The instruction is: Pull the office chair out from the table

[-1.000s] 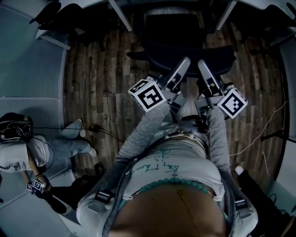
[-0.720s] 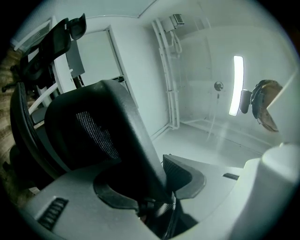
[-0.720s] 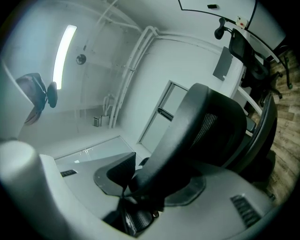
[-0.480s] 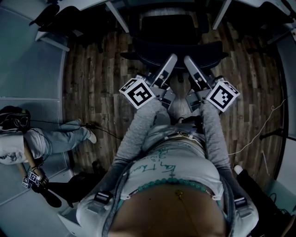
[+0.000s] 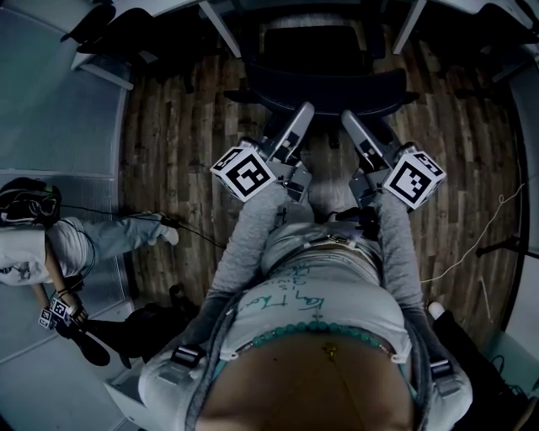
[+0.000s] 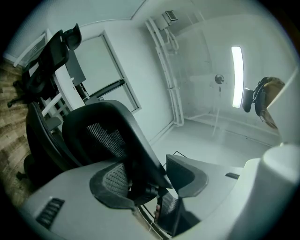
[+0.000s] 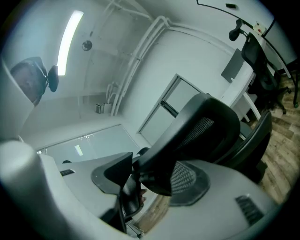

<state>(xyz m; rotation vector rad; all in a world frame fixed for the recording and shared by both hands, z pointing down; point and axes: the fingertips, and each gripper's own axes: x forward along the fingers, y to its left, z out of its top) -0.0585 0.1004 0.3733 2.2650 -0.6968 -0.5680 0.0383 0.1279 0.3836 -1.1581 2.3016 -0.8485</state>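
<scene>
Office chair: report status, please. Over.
Left gripper, right gripper: jaws opening, top of chair between them. Chair close to table. Person seated at left, apart from chair.

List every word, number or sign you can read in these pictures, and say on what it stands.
No text can be read.
Handwriting on the person's shirt: too scrawled and blurred to read.
Left marker cube, right marker cube: square patterns only, no letters.
</scene>
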